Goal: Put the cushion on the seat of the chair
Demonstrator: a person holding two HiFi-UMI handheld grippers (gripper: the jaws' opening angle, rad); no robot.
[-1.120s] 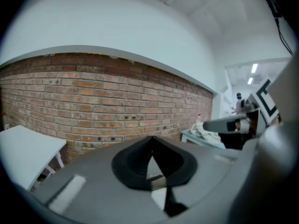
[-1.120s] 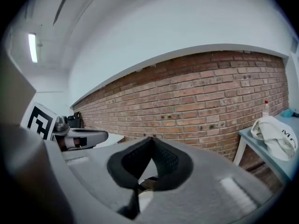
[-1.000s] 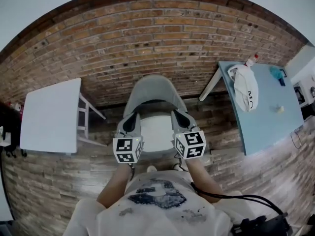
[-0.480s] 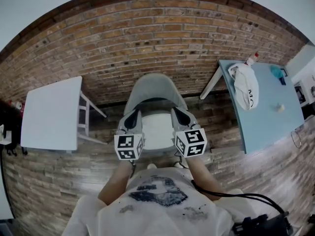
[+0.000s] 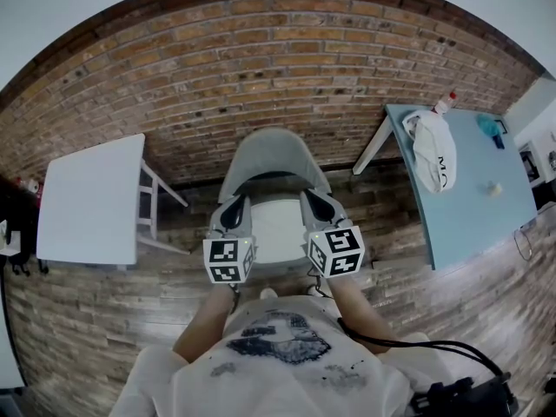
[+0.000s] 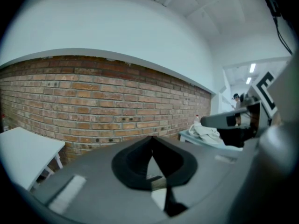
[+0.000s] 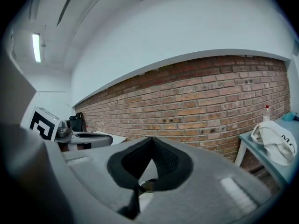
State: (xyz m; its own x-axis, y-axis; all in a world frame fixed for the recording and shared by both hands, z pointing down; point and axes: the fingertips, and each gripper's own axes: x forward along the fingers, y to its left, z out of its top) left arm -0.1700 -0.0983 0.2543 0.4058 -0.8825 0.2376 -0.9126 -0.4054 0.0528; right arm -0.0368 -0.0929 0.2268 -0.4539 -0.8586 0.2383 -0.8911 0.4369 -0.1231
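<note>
The chair has a grey curved back (image 5: 272, 156) and stands against the brick wall. A white square cushion (image 5: 276, 231) lies flat on its seat. My left gripper (image 5: 234, 203) hangs over the cushion's left edge and my right gripper (image 5: 311, 198) over its right edge. Both point towards the chair back. In the left gripper view the left gripper (image 6: 152, 139) has its jaws closed tip to tip with nothing between them. The right gripper (image 7: 151, 140) looks the same in the right gripper view. A little white shows through the gap below each pair of jaws.
A white table (image 5: 89, 203) stands left of the chair. A light blue table (image 5: 469, 200) at the right carries a white bag (image 5: 433, 153), a bottle (image 5: 445, 104) and small items. The floor is wood planks. A black cable (image 5: 408, 350) trails at my right side.
</note>
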